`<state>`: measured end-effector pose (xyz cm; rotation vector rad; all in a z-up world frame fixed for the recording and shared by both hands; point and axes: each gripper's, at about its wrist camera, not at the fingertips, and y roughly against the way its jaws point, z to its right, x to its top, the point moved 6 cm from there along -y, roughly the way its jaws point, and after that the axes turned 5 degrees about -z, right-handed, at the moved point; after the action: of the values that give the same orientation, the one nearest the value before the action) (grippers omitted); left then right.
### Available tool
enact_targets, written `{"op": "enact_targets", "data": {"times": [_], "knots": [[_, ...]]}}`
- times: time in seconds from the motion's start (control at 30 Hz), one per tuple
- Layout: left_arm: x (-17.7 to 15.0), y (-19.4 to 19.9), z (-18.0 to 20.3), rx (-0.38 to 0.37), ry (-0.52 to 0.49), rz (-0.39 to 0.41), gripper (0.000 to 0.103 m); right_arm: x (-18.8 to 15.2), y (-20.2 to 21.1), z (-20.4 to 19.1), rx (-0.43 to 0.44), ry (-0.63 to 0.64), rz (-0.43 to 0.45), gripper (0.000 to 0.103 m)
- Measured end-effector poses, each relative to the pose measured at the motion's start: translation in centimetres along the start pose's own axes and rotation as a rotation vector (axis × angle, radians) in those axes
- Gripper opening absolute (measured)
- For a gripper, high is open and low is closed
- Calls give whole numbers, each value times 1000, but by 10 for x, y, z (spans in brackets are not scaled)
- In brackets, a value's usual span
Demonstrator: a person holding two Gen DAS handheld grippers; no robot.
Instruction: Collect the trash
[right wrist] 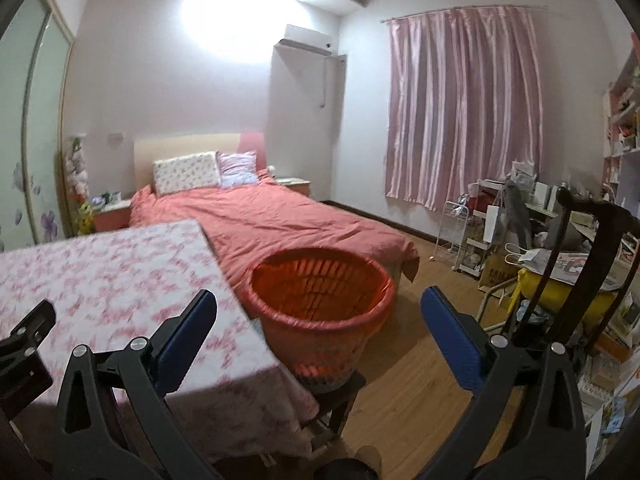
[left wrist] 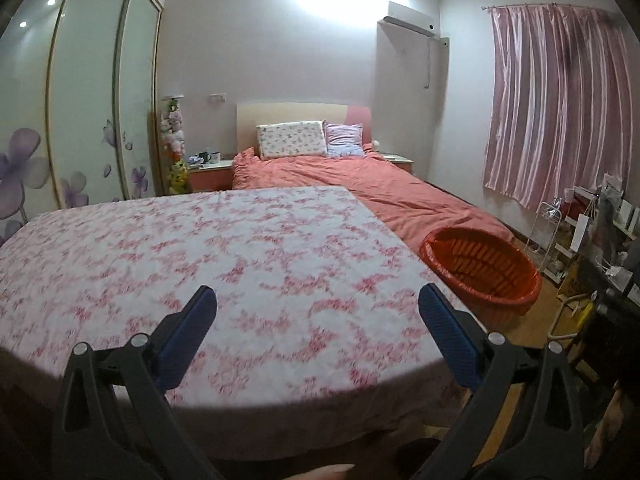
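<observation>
Over on the far left stands the wardrobe [left wrist: 92, 92] with its frosted sliding doors and purple flower print, and beside it a small nightstand [left wrist: 210, 174] crowded with mugs and odds and ends. In front of me the table, draped in a white cloth with pink blossoms [left wrist: 200, 248], fills the near left of the room; nothing lies on the part of it I can see. The left gripper [left wrist: 316, 300] hangs over that cloth with its blue-padded fingers spread wide and nothing between them. Behind the table runs the bed [left wrist: 360, 188] under a salmon cover, two pillows against the headboard. Just beside the table's right edge sits the orange basket [right wrist: 320, 300], lined with a red bag, raised on a dark stool; I cannot see into its bottom. The right gripper [right wrist: 318, 300] points toward that basket, its fingers likewise wide apart and holding nothing. Further right, pink curtains [right wrist: 464, 104] cover the window, and below them a white wire rack [right wrist: 456, 224] and a cluttered desk [right wrist: 560, 240] fill the corner. A dark chair back [right wrist: 592, 216] rises near the right edge.
</observation>
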<state>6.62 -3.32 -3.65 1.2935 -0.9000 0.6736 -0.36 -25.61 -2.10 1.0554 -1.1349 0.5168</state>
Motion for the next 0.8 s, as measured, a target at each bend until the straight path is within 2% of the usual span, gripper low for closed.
{"op": "enact_targets", "data": {"times": [0.2, 0.47, 0.8], "knots": [[-14, 3, -4, 25, 13, -27, 99, -9, 2, -6, 14, 1, -64, 101], [-16, 2, -11, 38, 61, -34, 99, -25, -5, -8, -3, -29, -167, 101], [-18, 1, -12, 55, 71, -48, 99, -33, -4, -8, -16, -21, -187, 101]]}}
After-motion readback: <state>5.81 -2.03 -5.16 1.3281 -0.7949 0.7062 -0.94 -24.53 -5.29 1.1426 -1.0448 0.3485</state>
